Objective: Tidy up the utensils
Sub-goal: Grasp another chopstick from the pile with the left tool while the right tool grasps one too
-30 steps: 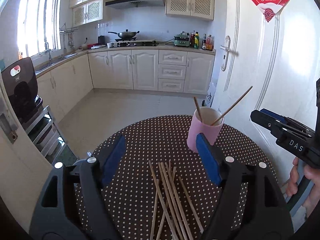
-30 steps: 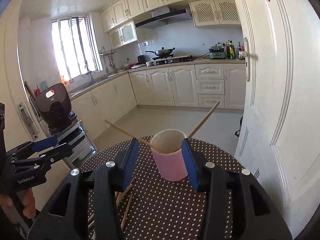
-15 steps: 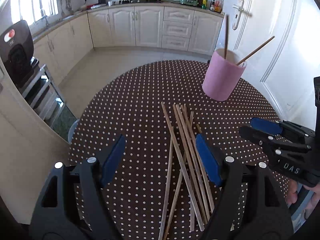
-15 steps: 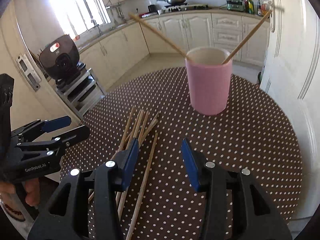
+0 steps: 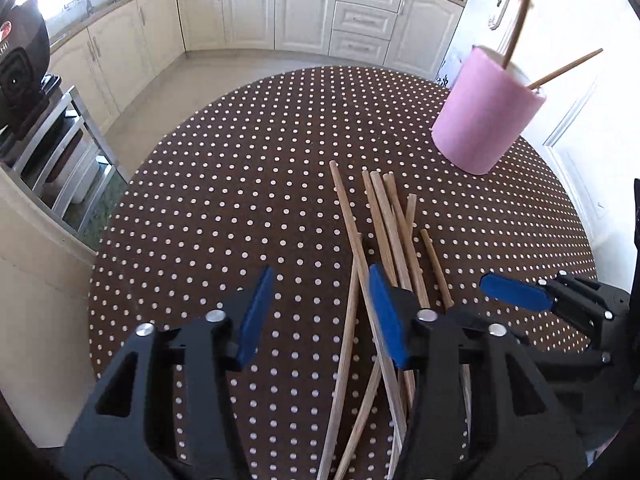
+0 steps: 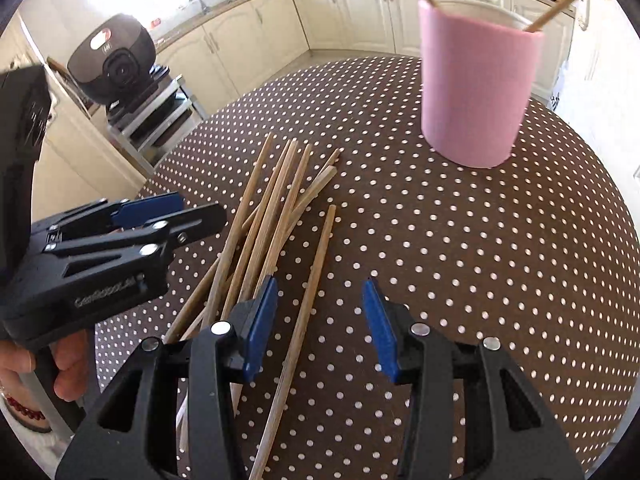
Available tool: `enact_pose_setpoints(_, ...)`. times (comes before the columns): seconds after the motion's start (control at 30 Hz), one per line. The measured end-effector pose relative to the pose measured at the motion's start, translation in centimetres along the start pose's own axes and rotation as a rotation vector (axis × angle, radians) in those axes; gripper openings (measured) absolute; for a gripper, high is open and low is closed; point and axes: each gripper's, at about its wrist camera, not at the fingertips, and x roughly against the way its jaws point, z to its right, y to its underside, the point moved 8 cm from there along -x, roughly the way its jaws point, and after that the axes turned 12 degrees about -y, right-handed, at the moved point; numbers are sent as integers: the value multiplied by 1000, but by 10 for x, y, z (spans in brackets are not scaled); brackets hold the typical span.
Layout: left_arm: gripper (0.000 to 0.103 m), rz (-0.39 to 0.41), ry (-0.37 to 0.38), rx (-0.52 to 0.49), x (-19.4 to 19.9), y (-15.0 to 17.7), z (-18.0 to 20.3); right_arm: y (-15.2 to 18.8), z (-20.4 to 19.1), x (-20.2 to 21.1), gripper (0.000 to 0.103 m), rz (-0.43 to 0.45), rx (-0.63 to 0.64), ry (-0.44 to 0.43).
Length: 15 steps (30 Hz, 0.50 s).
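Observation:
Several wooden chopsticks (image 5: 384, 216) (image 6: 276, 200) lie in a loose pile on the brown dotted table (image 5: 240, 200) (image 6: 480, 260). A pink cup (image 5: 480, 120) (image 6: 476, 92) stands beyond them with two chopsticks leaning in it. My left gripper (image 5: 318, 292) (image 6: 192, 210) points down over the pile's left side, its jaws closing. One chopstick runs between its pads, untouched. My right gripper (image 6: 320, 292) (image 5: 516, 300) hovers over the pile's right side, jaws closing slightly. The lone rightmost chopstick (image 6: 316, 264) passes between its pads, not gripped.
A black appliance (image 6: 112, 56) (image 5: 20, 60) sits on a metal rack to the left of the table. Cream kitchen cabinets (image 5: 280, 4) line the far wall, and a white door (image 5: 580, 20) stands at right. A hand (image 6: 68, 368) holds the left gripper's handle.
Both grippers have dropped and tipped down toward the chopstick pile. The left jaws have narrowed. The cup has slid toward the top of both views.

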Motion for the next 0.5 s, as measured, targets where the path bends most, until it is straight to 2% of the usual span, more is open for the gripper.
enact_pose_setpoints(0.2,40,-21,-2,2,-13,-4,3,-3,2,-8,30,-17,22,24)
enact_pose_setpoints(0.5,37,-43,39,11,-24,-13,12,-8,3,-12,28,-25,27,25)
